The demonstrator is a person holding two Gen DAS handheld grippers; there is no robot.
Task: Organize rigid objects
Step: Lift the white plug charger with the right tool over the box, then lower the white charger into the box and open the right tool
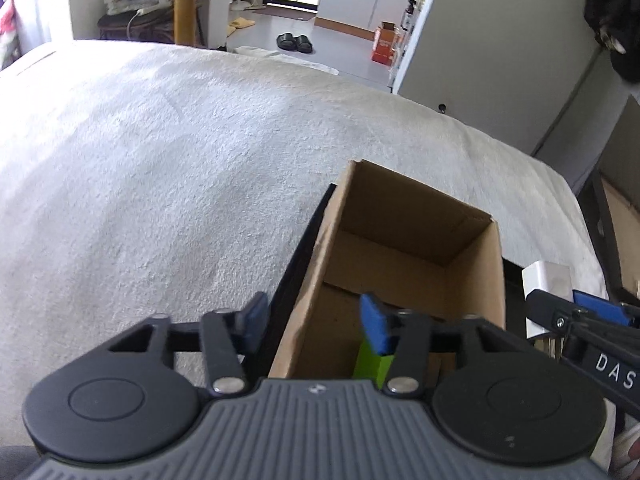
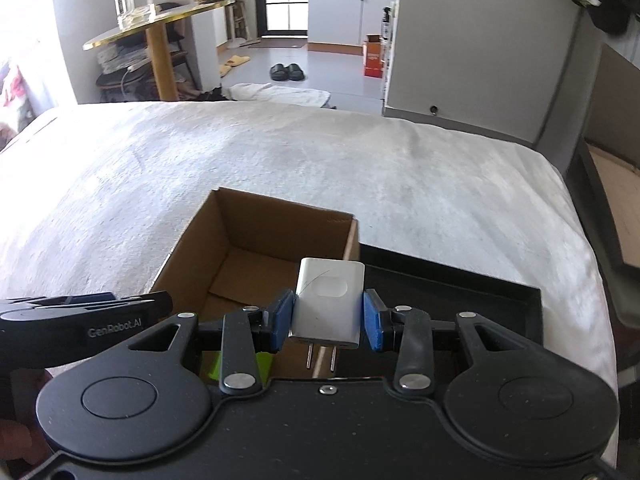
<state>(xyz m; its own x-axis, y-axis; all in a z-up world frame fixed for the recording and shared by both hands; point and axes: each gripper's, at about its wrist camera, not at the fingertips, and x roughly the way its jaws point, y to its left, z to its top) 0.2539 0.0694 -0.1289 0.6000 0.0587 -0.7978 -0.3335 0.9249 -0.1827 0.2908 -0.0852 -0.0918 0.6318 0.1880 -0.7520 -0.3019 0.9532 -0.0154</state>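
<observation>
An open cardboard box (image 1: 472, 280) (image 2: 256, 220) stands on a bed covered by a white blanket. A green block (image 1: 372, 364) (image 2: 262, 364) lies inside its near end. My left gripper (image 1: 316, 324) is open and empty, its jaws straddling the box's left wall. My right gripper (image 2: 328, 320) is shut on a white plug charger (image 2: 330, 300) with its prongs pointing down, held over the box's right wall. The charger also shows in the left wrist view (image 1: 546, 280), at the right.
A black tray (image 2: 460, 292) lies on the blanket (image 2: 280, 160) right of the box. A dark strip (image 1: 304, 248) runs along the box's left side. Beyond the bed are a gold round table (image 2: 156, 24), slippers (image 2: 286, 72) and a grey wall panel.
</observation>
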